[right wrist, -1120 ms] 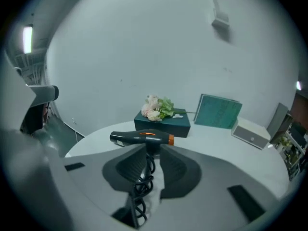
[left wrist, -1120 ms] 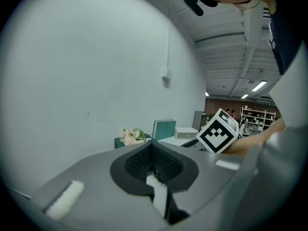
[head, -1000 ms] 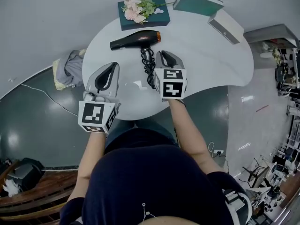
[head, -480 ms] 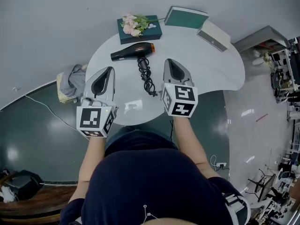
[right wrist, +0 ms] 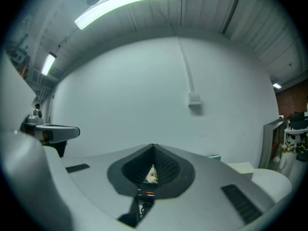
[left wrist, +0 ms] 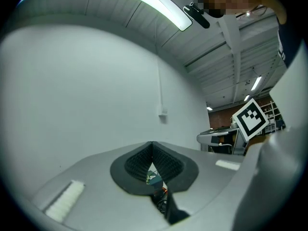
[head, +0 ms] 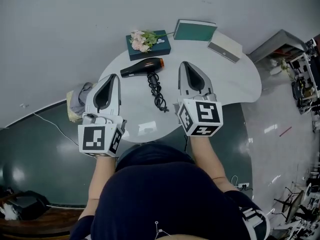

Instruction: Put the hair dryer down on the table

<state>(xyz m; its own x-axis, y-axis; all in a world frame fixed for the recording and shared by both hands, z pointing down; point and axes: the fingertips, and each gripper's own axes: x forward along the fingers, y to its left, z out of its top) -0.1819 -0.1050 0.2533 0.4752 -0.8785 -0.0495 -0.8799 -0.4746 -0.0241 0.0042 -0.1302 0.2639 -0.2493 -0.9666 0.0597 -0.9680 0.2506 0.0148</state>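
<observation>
Well, the black, orange-ringed hair dryer (head: 142, 67) lies on the round white table (head: 230, 79); my left gripper (head: 113, 77) and right gripper (head: 185, 65) are both clenched, empty. Its coiled black cord (head: 157, 90) runs between them, so a careless sweep could snag it and drag the dryer off.

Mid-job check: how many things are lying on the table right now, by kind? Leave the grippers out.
hair dryer: 1
bunch of flowers: 1
teal boxes: 2
white box: 1
Total: 5
</observation>
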